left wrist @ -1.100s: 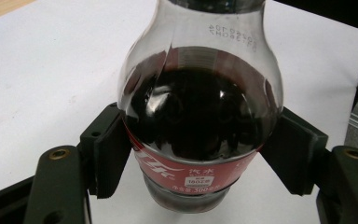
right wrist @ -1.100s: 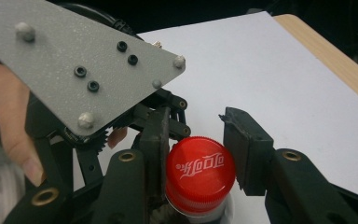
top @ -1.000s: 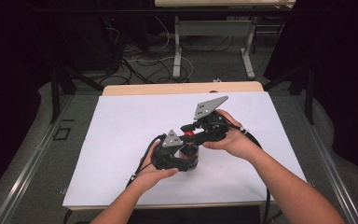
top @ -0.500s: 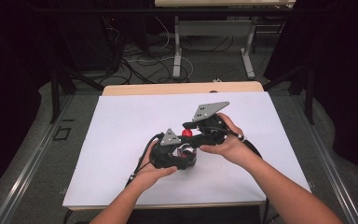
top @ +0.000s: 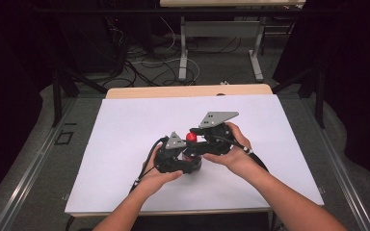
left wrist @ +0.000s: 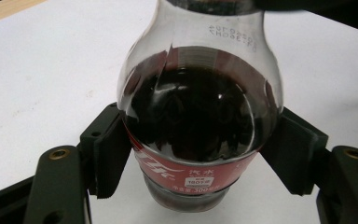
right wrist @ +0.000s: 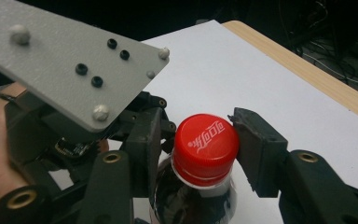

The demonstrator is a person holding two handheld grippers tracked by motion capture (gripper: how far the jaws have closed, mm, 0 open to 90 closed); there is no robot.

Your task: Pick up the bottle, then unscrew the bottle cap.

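Small clear plastic bottle of dark cola (left wrist: 200, 126) stands upright mid white table (top: 125, 125), near edge. My left gripper (left wrist: 200, 154) clamped on bottle body. My right gripper (right wrist: 205, 149) jaws just been closing round red screw cap (right wrist: 206, 140), pads touching it. Squeeze square on cap, hold body firm, twist without tipping.

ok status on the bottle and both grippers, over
Left gripper shut on cola bottle, upright on white table. Right gripper fingers just closing around red cap. Nothing in the way.
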